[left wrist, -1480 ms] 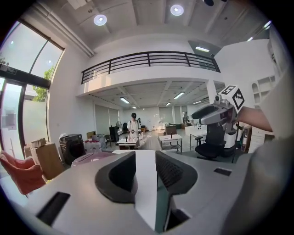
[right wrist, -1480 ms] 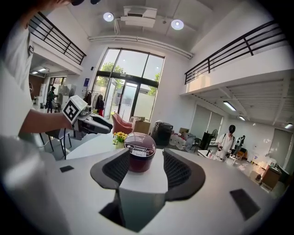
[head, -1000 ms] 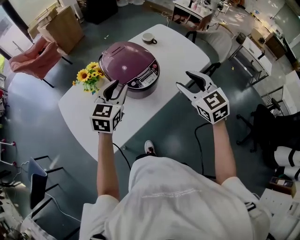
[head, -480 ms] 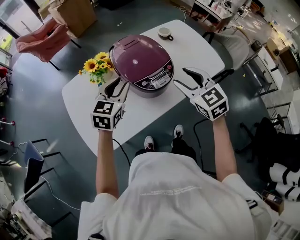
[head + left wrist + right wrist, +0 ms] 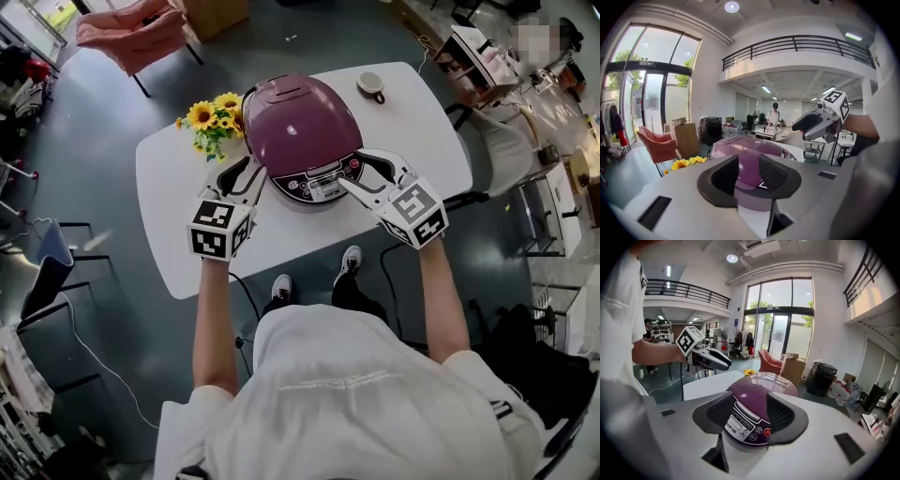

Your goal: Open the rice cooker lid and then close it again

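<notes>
**Both grippers at the front of the closed rice cooker**

The purple rice cooker [image 5: 302, 131] stands near the middle of a white table [image 5: 178, 197], with its lid [image 5: 298, 111] down. Its control panel [image 5: 323, 178] faces the person. A bunch of sunflowers [image 5: 214, 120] sits just beside the cooker on its left. A cup [image 5: 371, 85] stands well apart from it, towards the table's far right edge.

The left gripper [image 5: 246, 172] is held at the cooker's front left side, with its tips just beside the body. From the head view I cannot tell whether they touch it. In the left gripper view its jaws stand partly apart, a moderate gap with nothing pressed between the pads [image 5: 774, 174]. The cooker [image 5: 745, 149] shows through that gap, further off, with the sunflowers [image 5: 686, 163] to its left.

The right gripper [image 5: 357, 170] is at the cooker's front right, close to the control panel. In the right gripper view its jaws are also apart and grip nothing. The panel [image 5: 743, 423] and the purple lid [image 5: 761, 389] fill the space between the two pads [image 5: 782, 416], but neither pad presses on them.

Each gripper appears in the other's view, the right one [image 5: 816, 125] and the left one [image 5: 711, 358], both held above the table. A pink chair [image 5: 131, 28] stands on the grey floor beyond the table.
</notes>
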A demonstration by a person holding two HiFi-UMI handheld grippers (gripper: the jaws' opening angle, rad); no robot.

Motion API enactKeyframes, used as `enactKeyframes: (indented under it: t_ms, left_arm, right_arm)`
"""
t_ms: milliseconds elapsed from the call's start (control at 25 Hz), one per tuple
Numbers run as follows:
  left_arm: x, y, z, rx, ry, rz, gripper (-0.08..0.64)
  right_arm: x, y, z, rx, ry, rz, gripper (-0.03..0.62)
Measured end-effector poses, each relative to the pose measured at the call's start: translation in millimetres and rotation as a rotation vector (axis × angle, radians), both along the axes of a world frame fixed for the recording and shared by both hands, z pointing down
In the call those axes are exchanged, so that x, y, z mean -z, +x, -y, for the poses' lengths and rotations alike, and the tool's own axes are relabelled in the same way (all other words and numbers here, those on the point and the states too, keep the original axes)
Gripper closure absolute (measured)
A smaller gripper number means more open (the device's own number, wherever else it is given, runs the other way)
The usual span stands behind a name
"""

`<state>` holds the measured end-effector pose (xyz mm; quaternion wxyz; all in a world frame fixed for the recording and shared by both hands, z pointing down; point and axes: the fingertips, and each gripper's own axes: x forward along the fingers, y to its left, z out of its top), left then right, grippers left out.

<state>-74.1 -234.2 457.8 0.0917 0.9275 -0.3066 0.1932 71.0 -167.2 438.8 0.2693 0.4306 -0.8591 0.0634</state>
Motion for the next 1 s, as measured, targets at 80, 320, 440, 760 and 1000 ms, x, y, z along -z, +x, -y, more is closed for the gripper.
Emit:
enactKeyframes:
  t_ms: [80,320,440,760,1000]
  left_arm:
    - [-3.9,3.2,2.5,0.046,-0.007,0.0,0.411]
    - [-15.3,11.0,-4.8,0.16,-0.031,0.0,0.411]
    - [-20.7,6.3,-11.7,0.221,-0.048,0.001,0.416]
    - [-36.1,-3.7,-31.6,0.283,-0.089,0.002,0.423]
    - [-41.5,-15.0,-32.6,0.289,-0.104,-0.011,0.423]
  right_arm:
    - [-4.0,-2.2,7.6,0.065,-0.009,0.002,0.36]
    - [-24.6,-2.3,17.2,0.254,-0.034,-0.035,0.368]
    - [-30.6,-10.1,14.2,0.327,-0.077,-0.021,0.388]
    - [-55.0,-19.0,17.8,0.405,-0.089,-0.142,0.512]
    - [-74.6,-25.8,15.5,0.453,-0.111,-0.253,0.526]
